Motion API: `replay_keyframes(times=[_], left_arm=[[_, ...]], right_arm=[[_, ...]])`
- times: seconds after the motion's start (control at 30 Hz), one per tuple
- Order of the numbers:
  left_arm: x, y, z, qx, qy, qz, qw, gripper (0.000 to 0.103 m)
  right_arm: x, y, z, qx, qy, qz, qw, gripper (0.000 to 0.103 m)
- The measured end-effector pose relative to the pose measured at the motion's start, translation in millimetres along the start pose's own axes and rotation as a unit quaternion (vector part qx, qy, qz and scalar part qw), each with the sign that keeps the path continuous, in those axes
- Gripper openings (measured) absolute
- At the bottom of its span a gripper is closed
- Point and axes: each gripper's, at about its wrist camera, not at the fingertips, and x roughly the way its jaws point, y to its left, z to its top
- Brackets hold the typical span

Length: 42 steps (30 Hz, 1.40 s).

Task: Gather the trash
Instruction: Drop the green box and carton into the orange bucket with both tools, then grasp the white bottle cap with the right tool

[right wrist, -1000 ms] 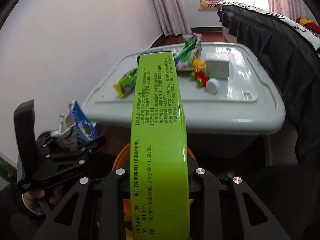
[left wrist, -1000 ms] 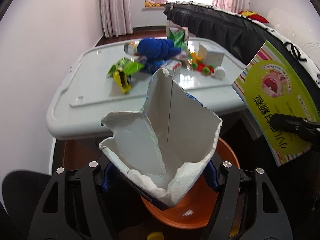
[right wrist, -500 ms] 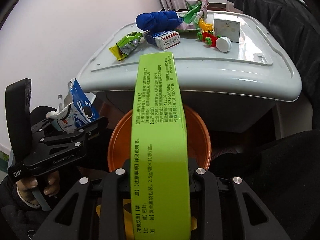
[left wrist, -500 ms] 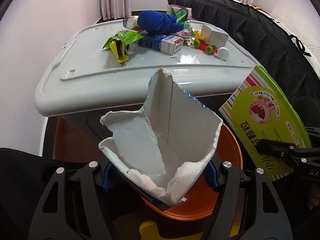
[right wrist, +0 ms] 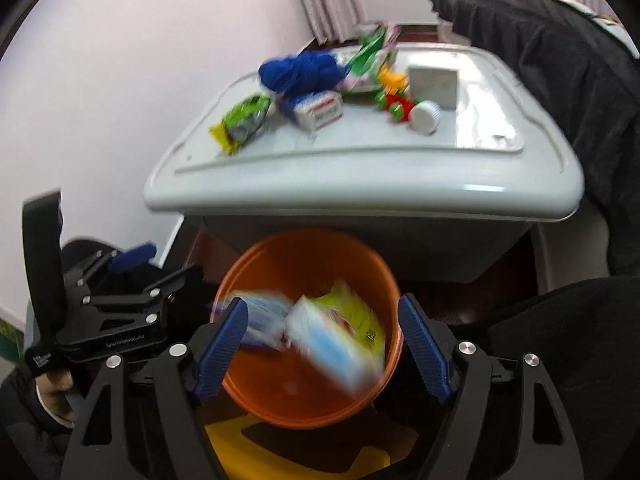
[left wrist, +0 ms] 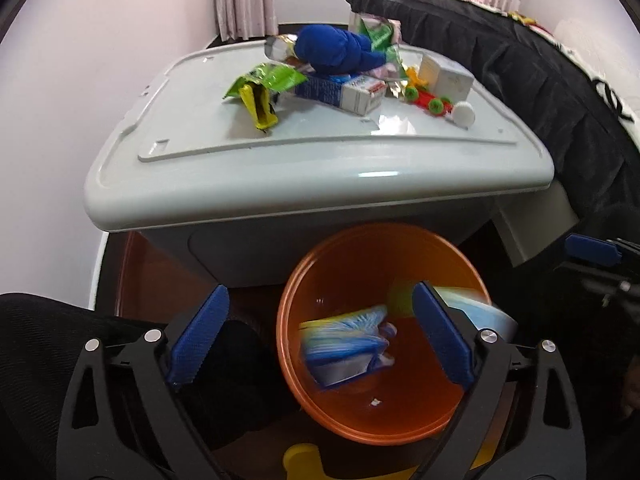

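Observation:
My left gripper [left wrist: 320, 340] hangs over the orange bin [left wrist: 380, 232], its jaws opening with nothing pressed between the blue pads. Below it a torn blue-and-white carton [left wrist: 344, 344] is a blur inside the bin. My right gripper [right wrist: 324, 350] is over the same bin [right wrist: 312, 236], jaws also opening and free. The green box [right wrist: 340, 332] tumbles blurred in the bin, beside the torn carton [right wrist: 260, 312]. The left gripper [right wrist: 120, 292] shows at the left of the right wrist view.
Behind the bin stands a grey storage box, and on its lid [left wrist: 320, 168] lie a green-yellow wrapper [left wrist: 264, 88], a blue-white carton [left wrist: 344, 94], a blue cloth [left wrist: 336, 50], a white box [left wrist: 448, 78], a toy [left wrist: 430, 102] and a white cap [left wrist: 464, 114]. Black bedding [left wrist: 520, 60] is at the right.
Both grippers have opened. The torn carton has left the left gripper and the green box has left the right one; both now fall into the orange bin.

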Motion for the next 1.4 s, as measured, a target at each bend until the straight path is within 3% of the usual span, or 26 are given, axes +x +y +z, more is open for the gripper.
replay_keyframes(times=[0.33,0.6,0.87,1.07,1.17,1.4], left_arm=[[-10.2,7.3,5.8,-0.018,-0.027,-0.005,0.9995,0.091],[-5.3,8.9,25.5,-0.024,-0.034,-0.022,0.9989,0.091],[17.0,14.0,69.0,-0.046,-0.054,-0.026,0.9972,0.091],[33.8,17.3,77.4,-0.053,-0.061,-0.015,0.9966,0.091],[40.6,18.1,73.5,-0.049,-0.055,-0.011,0.9973,0.091],[45.6,19.5,73.6,-0.05,-0.054,-0.016,0.9971,0.091]], right_arm=[[-17.8,-27.3,25.8,0.033,-0.046,-0.022,0.998,0.076],[-9.4,-35.4,49.9,0.008,-0.06,-0.043,0.997,0.076],[23.6,-49.2,104.8,-0.03,-0.074,-0.08,0.994,0.076],[58.4,-61.9,132.3,-0.044,-0.064,-0.082,0.994,0.076],[77.3,-71.1,140.7,-0.039,-0.051,-0.073,0.995,0.072],[113.6,-80.7,147.8,-0.051,-0.018,-0.094,0.994,0.051]])
